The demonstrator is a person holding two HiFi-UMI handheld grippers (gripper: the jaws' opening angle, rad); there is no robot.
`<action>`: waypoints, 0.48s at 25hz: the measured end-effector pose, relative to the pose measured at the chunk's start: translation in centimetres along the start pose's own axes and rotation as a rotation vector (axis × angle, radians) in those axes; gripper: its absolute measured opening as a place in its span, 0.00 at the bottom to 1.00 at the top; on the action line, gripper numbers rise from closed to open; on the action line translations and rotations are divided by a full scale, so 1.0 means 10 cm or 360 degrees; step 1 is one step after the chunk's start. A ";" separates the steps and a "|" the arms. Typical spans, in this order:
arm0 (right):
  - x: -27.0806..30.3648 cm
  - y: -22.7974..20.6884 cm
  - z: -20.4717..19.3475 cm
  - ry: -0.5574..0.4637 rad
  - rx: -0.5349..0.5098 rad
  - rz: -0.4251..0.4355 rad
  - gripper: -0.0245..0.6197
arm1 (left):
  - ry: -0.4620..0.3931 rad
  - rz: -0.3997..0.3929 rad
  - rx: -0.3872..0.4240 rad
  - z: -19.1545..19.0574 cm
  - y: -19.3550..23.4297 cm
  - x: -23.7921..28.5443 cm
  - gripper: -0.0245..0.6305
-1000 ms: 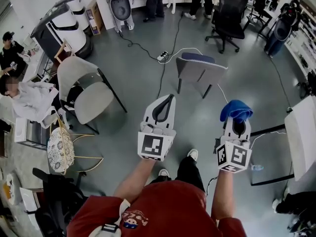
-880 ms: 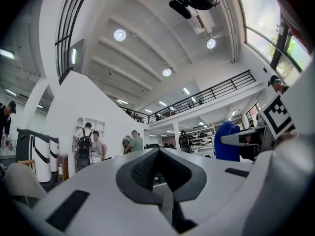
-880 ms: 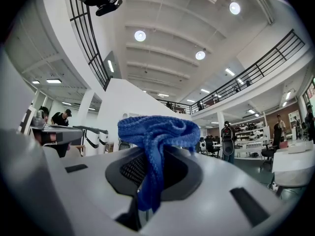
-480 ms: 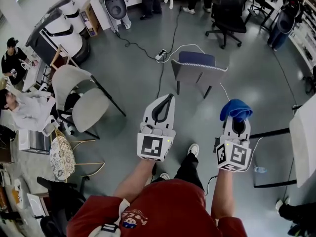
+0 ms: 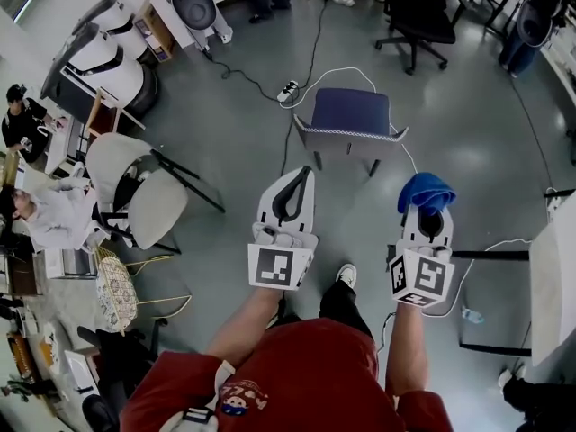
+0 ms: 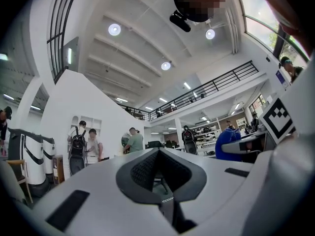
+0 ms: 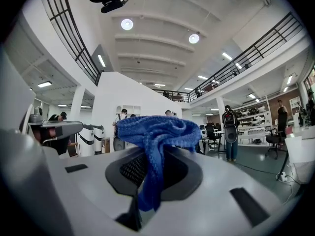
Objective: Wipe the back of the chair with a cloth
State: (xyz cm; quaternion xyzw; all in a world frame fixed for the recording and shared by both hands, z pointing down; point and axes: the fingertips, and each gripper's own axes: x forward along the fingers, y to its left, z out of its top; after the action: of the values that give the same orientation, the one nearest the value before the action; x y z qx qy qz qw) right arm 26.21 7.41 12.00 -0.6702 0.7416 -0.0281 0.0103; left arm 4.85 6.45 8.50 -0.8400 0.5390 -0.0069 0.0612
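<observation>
Room: big, tall and white, with round ceiling lights and a balcony with a black rail.
Floor [image 5: 243,151]: smooth and grey, with cables lying on it.
Bench [image 5: 551,277]: white, at the right edge of the head view.
White chair [image 5: 135,192]: stands on the floor far to the left, beside people sitting there.
Black office chair [image 5: 421,7]: stands on wheels at the far side of the room.
Chair [image 5: 351,111]: has a blue seat and stands on the floor in front of the person. It faces away from the person and is well apart from both grippers.
Chair back [image 5: 346,140]: grey, on the side of the chair nearest the person. Its long side runs left to right across the head view.
Left hand-held gripper [image 5: 300,176] [image 6: 158,154]: held out over the floor, pointing toward the chair. Its jaws are closed together with nothing between them.
Right hand-held gripper [image 5: 427,209] [image 7: 147,154]: held out beside the left one, pointing the same way. Its jaws are pinched on the cloth.
Cloth [image 5: 427,192] [image 7: 152,129]: blue and bunched up. It sits at the tip of the right hand-held gripper, with one end hanging down between the jaws.
Power strip [image 5: 288,89]: white, on the floor just past the chair.
</observation>
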 end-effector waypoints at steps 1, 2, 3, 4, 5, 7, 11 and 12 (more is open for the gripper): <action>0.11 -0.08 -0.02 0.0011 0.0002 0.0014 0.13 | 0.0009 0.0004 0.0007 -0.03 -0.03 0.12 0.06; 0.22 -0.14 -0.05 0.0022 0.0003 0.0030 0.13 | 0.0015 0.0010 0.0016 -0.06 -0.05 0.23 0.06; 0.31 -0.19 -0.08 0.0032 0.0003 0.0046 0.13 | 0.0018 0.0017 0.0021 -0.10 -0.07 0.32 0.06; 0.40 -0.23 -0.13 0.0042 0.0002 0.0062 0.13 | 0.0018 0.0025 0.0023 -0.14 -0.08 0.39 0.06; 0.48 -0.25 -0.19 0.0055 0.0001 0.0078 0.13 | 0.0017 0.0031 0.0022 -0.19 -0.08 0.45 0.06; 0.63 -0.28 -0.35 0.0089 -0.0002 0.0105 0.13 | 0.0018 0.0035 0.0032 -0.30 -0.08 0.55 0.06; 0.91 -0.29 -0.68 0.0172 -0.0012 0.0130 0.13 | 0.0045 0.0006 0.0073 -0.54 -0.08 0.76 0.06; 0.97 -0.27 -0.77 0.0197 -0.0015 0.0131 0.13 | 0.0046 -0.0005 0.0073 -0.62 -0.07 0.80 0.06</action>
State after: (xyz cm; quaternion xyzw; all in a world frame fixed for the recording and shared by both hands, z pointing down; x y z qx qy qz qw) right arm 27.54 -2.28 20.10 -0.6361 0.7679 -0.0654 -0.0375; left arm 8.36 -1.14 14.27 -0.8391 0.5381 -0.0314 0.0728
